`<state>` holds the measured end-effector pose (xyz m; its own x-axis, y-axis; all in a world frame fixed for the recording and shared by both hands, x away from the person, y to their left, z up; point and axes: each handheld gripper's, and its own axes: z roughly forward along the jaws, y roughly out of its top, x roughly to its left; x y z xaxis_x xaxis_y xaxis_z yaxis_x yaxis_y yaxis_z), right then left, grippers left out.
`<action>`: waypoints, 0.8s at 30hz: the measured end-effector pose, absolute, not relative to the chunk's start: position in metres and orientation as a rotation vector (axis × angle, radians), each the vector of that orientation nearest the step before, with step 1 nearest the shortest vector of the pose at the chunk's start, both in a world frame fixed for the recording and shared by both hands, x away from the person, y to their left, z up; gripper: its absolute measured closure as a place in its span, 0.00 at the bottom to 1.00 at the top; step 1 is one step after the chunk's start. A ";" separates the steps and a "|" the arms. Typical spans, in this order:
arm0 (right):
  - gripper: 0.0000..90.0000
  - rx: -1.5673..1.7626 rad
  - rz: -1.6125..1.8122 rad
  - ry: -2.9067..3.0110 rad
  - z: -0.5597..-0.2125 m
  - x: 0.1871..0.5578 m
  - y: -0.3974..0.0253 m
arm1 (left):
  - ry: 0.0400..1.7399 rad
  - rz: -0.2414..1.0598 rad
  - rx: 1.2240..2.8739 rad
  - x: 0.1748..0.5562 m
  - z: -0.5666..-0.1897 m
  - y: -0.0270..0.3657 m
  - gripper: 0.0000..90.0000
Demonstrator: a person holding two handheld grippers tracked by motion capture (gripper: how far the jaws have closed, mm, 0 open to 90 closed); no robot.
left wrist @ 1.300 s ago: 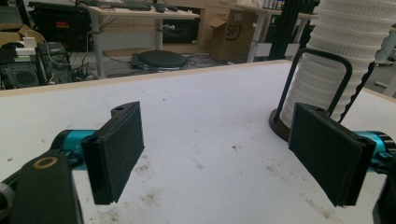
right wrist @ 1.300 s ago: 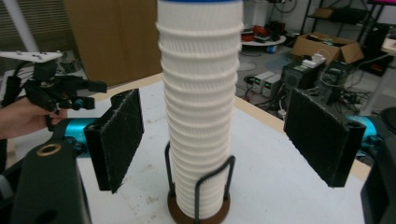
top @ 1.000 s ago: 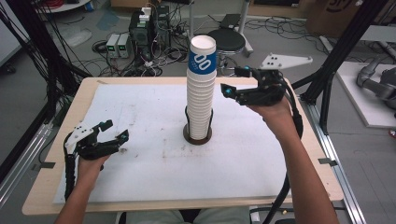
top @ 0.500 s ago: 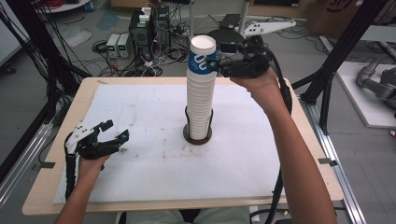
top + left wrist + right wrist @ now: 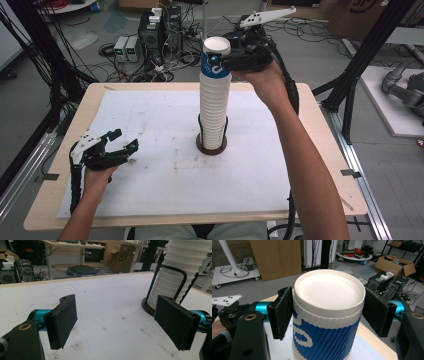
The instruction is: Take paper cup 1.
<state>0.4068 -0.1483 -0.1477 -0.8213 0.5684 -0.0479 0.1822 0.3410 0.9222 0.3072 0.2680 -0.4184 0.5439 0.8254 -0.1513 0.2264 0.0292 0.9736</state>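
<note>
A tall stack of white ribbed paper cups (image 5: 213, 110) stands upside down in a black wire holder (image 5: 211, 147) at the table's middle. The top cup (image 5: 215, 67) carries a blue band. My right gripper (image 5: 217, 57) is raised to that top cup (image 5: 329, 340), with its pads (image 5: 283, 315) pressed on either side just under the rim, so the right gripper (image 5: 328, 312) is shut on it. My left gripper (image 5: 125, 140) rests low at the table's left, open and empty. In the left gripper view, the left gripper (image 5: 115, 322) faces the stack (image 5: 172, 270) and holder (image 5: 183, 277).
A stained white sheet (image 5: 150, 115) covers most of the wooden table (image 5: 312, 125). Black frame posts (image 5: 350, 100) stand at both sides. Beyond the far edge lie cables and electronics boxes (image 5: 125, 47) on the floor.
The right gripper rose from beside the stack's upper part to its top and now grips the top cup. The left gripper has stayed in place.
</note>
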 end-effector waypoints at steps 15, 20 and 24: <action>0.33 0.613 1.651 2.030 -0.101 0.381 -0.171 | 0.928 0.579 1.511 0.308 -0.419 0.268 0.21; 0.33 0.617 1.677 1.949 -0.090 0.367 -0.194 | 0.926 0.572 1.510 0.308 -0.419 0.267 0.21; 0.33 0.622 1.662 1.909 -0.087 0.356 -0.215 | 0.922 0.569 1.509 0.308 -0.419 0.267 0.21</action>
<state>0.3555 -0.2149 -0.0868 -0.7540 0.6506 -0.0908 -0.0002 0.1379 0.9904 0.3083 0.2666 -0.4189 0.5636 0.8110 -0.1569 0.2236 0.0331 0.9741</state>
